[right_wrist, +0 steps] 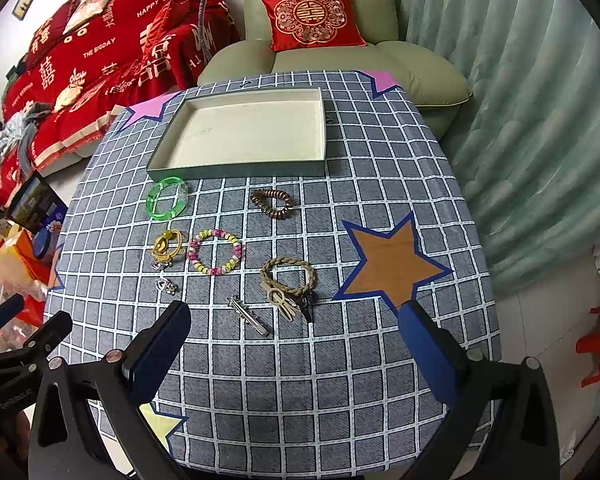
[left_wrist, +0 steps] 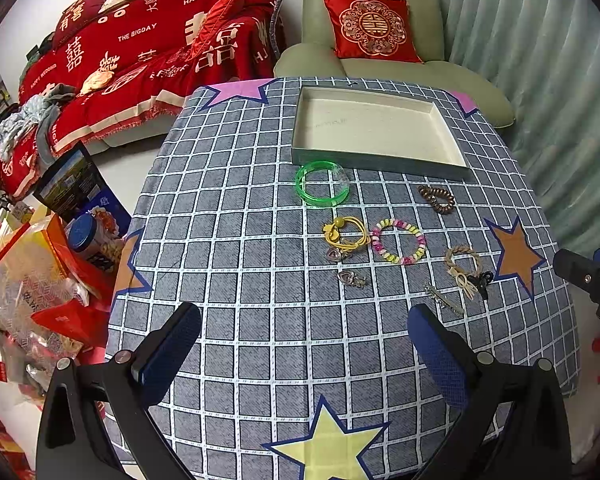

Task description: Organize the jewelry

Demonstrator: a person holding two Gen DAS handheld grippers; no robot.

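Observation:
An empty shallow white-lined box [left_wrist: 376, 128] [right_wrist: 252, 132] sits at the table's far side. In front of it lie a green bangle [left_wrist: 320, 185] [right_wrist: 167, 199], a brown spiral hair tie [left_wrist: 436, 198] [right_wrist: 272, 203], a yellow hair tie [left_wrist: 346, 234] [right_wrist: 167, 246], a pastel bead bracelet [left_wrist: 398, 241] [right_wrist: 216, 252], a braided beige tie [left_wrist: 464, 264] [right_wrist: 288, 276], a silver hair clip [left_wrist: 444, 300] [right_wrist: 248, 314] and small silver charms [left_wrist: 352, 278] [right_wrist: 166, 286]. My left gripper [left_wrist: 304, 332] and right gripper [right_wrist: 296, 328] are both open and empty above the near part of the table.
The table has a grey checked cloth with star patches [right_wrist: 392, 264]. A green armchair with a red cushion [left_wrist: 370, 26] stands behind it. A red-covered sofa [left_wrist: 140, 48] is at the back left. Boxes and bags [left_wrist: 40, 272] crowd the floor on the left. A red stool [right_wrist: 598, 344] is on the right.

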